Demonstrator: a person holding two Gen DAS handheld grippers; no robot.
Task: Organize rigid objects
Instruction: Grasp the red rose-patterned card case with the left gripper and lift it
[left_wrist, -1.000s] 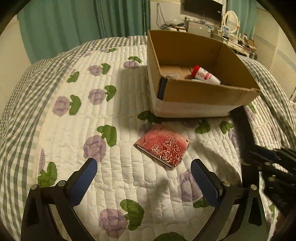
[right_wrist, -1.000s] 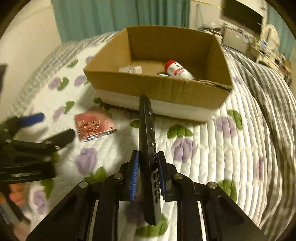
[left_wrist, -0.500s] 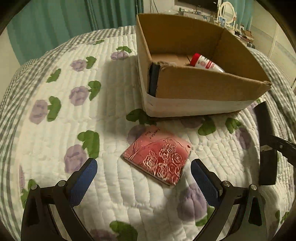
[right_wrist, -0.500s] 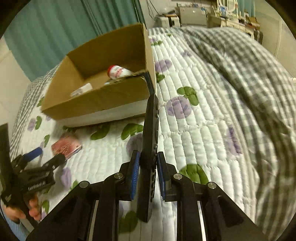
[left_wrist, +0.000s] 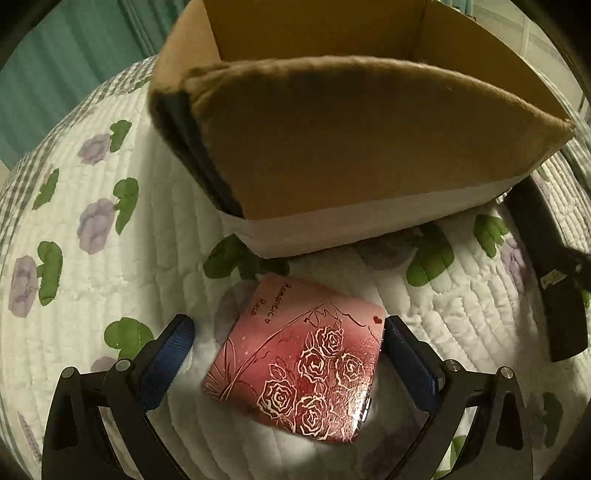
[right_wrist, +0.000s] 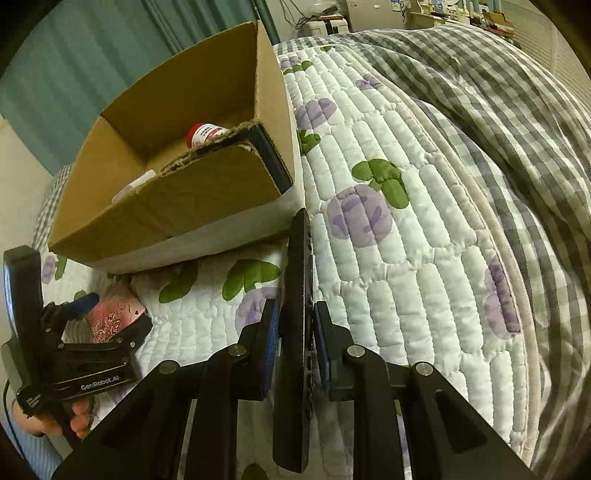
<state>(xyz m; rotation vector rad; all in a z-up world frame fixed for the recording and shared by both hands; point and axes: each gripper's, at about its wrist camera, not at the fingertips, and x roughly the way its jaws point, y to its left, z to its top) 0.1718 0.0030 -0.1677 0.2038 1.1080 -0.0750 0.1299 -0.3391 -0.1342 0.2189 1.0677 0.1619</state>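
Note:
A flat pink case (left_wrist: 301, 369) printed with roses lies on the quilt just in front of the cardboard box (left_wrist: 369, 155). My left gripper (left_wrist: 288, 350) is open and straddles it, one blue pad on each side, the right pad close to its edge. The same case (right_wrist: 114, 314) shows small in the right wrist view beside the left gripper (right_wrist: 110, 314). My right gripper (right_wrist: 295, 343) is shut on a long black remote control (right_wrist: 297, 295), held edge-up and pointing toward the box corner. The remote (left_wrist: 546, 269) also appears at the right of the left wrist view.
The open box (right_wrist: 177, 195) holds a red-capped white bottle (right_wrist: 205, 133) and a small white item (right_wrist: 135, 184); a dark flat thing (right_wrist: 271, 155) stands against its inner wall. A checked duvet (right_wrist: 498, 110) bulges to the right. A hand (right_wrist: 55, 417) holds the left gripper's handle.
My left gripper came down and forward until the pink case lies between its open pads. My right gripper rolled and shifted with the remote, toward the box's right corner.

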